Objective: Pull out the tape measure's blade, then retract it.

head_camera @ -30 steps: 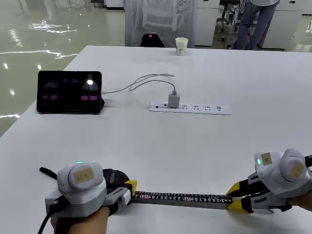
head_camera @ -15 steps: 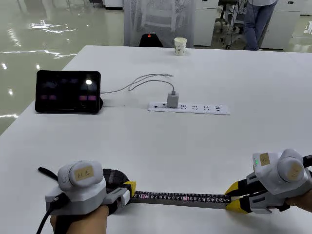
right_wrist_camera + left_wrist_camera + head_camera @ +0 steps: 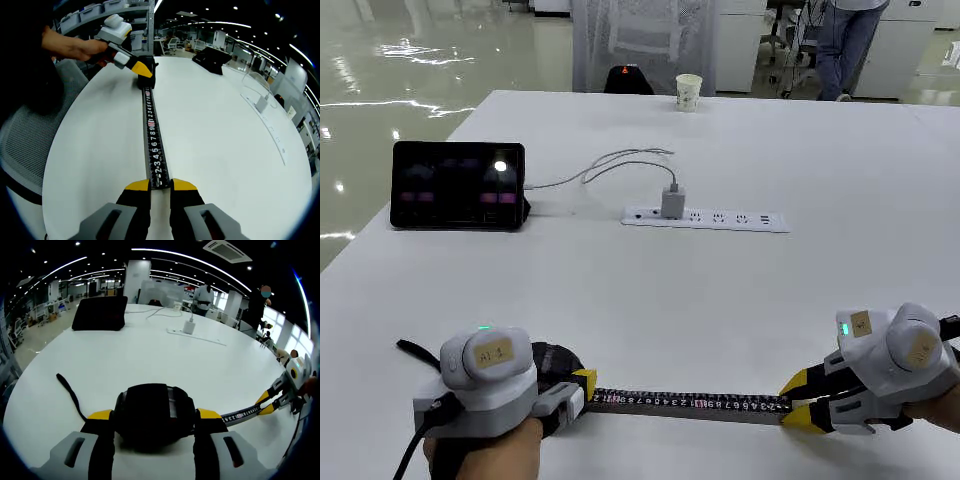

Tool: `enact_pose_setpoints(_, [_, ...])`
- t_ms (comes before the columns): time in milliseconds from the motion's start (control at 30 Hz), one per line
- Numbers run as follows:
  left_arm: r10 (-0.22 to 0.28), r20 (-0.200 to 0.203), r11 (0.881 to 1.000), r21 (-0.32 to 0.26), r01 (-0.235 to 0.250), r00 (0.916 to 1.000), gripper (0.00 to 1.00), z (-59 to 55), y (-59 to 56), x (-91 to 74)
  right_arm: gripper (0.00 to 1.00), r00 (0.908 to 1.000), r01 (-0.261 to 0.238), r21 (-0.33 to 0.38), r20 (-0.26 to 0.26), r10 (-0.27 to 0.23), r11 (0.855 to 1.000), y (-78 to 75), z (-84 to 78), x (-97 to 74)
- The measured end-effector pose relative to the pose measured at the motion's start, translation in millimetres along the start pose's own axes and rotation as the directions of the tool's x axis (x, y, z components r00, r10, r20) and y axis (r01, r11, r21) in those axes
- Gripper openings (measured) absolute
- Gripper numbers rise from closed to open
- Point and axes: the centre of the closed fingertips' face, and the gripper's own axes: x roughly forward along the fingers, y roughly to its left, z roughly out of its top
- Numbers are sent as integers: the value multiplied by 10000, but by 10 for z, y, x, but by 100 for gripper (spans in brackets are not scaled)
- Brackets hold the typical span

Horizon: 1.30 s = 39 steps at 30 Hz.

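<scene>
Left gripper [image 3: 578, 392] has its jaws clamped on the black case [image 3: 155, 410] at the near left of the table [image 3: 720, 290], anchoring it so the pull has something to fight. Right gripper [image 3: 792, 402] pinches the blade [image 3: 685, 403] by its tip, holding it stretched flat between them; can't really make out the hook from here.

Well ahead of the left fingers [image 3: 585, 379] a dark tablet [image 3: 458, 186] stands on the white table [image 3: 620, 290], a power strip [image 3: 720, 218] with a plugged-in charger [image 3: 672, 203] lies ahead between them and the right fingers [image 3: 796, 383], and a paper cup [image 3: 689, 92] sits far beyond.
</scene>
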Motion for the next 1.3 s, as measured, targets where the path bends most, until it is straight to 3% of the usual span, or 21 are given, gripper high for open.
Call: enact_pose_setpoints(1300, [-66, 3, 9998, -200, 66, 10000, 58, 0, 12, -5, 10, 9999, -10, -31, -120, 9, 10000, 8, -3, -3])
